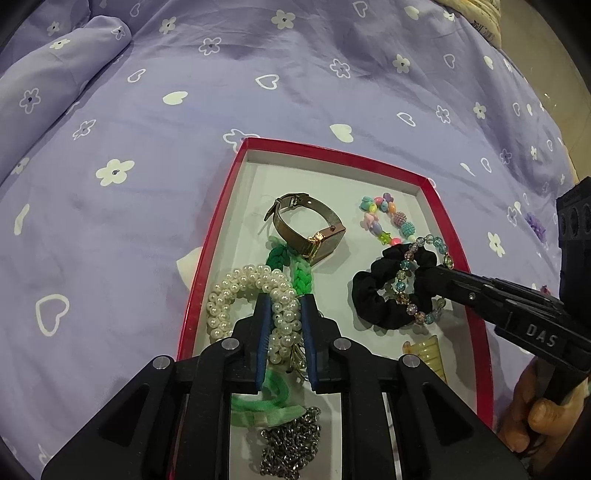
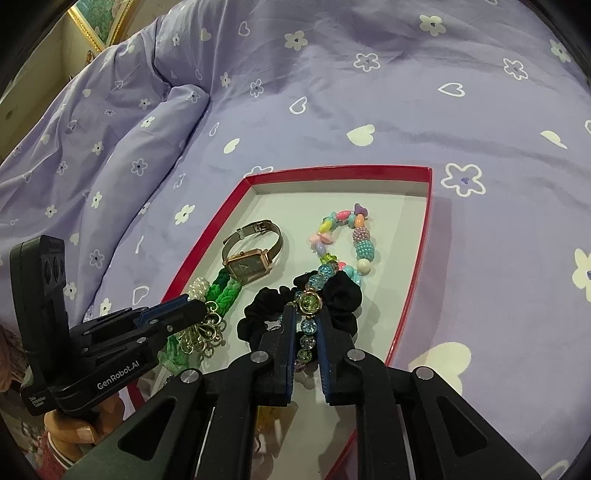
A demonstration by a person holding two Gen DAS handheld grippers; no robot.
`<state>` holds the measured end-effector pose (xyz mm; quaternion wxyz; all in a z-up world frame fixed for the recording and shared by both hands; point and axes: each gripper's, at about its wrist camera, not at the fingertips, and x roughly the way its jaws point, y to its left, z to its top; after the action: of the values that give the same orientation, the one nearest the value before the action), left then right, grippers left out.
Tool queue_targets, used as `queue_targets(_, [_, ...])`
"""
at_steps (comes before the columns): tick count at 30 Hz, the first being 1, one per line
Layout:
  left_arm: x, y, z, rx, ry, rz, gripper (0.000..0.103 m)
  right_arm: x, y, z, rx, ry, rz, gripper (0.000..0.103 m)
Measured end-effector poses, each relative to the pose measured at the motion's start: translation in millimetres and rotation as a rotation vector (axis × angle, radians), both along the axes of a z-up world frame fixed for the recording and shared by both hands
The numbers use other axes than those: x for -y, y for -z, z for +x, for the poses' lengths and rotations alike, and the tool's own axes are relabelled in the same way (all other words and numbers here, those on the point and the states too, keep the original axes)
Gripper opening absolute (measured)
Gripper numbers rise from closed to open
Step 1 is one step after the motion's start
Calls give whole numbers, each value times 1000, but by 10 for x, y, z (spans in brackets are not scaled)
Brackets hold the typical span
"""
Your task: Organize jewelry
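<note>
A red-rimmed box (image 1: pixel 218 229) with a white floor lies on the purple bedspread and holds the jewelry. My left gripper (image 1: pixel 286 301) is closed around a white pearl bracelet (image 1: pixel 240 291) that lies over a green braided band (image 1: pixel 291 271). My right gripper (image 2: pixel 307 314) is closed around a crystal bead bracelet (image 2: pixel 308 304) lying on a black scrunchie (image 2: pixel 266 308). A gold watch (image 1: pixel 314 225) and a colourful bead bracelet (image 1: pixel 388 218) lie farther back in the box. The right gripper also shows in the left wrist view (image 1: pixel 432 280), the left gripper in the right wrist view (image 2: pixel 201 308).
A silver chain (image 1: pixel 291 443) and a yellow hair clip (image 1: pixel 428 354) lie at the near end of the box. A gold filigree piece (image 2: pixel 205 332) lies by the green band. A folded quilt (image 2: pixel 110 147) rises on the left. A gold picture frame (image 2: pixel 99 22) stands behind.
</note>
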<state>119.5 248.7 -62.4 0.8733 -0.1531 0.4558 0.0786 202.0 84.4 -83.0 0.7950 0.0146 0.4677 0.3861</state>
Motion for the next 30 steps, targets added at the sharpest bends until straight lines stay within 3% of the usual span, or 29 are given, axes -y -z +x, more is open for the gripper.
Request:
queue_targets(3, [13,-5,1,-3,3,1,19,17,-26,4,-2,-1,8,36])
queue_targets(6, [29,-6,-8,-5,3,0,30,45,-59,-20,6,-1,11,37])
queue_targets(10, [43,-23,-32,-2,3,-1,33,93,-81,-26,7,9,18,38])
queue_targets(16, [75,-135,-144,27,-4,-3,48,210,-181,-61,14,30,61,41])
queue_targets(19, [70,-192,-234,45,-16,-11,56,297,-240,-116,21,42,94,47])
queue_targets(24, [71,-250,-438,65,-47,-25,68,447,-295,-229,27,56,144,66])
queue_targets(30, [91,-296,-746,86,-87,-61,79,634,-343,-392,34,65,200,73])
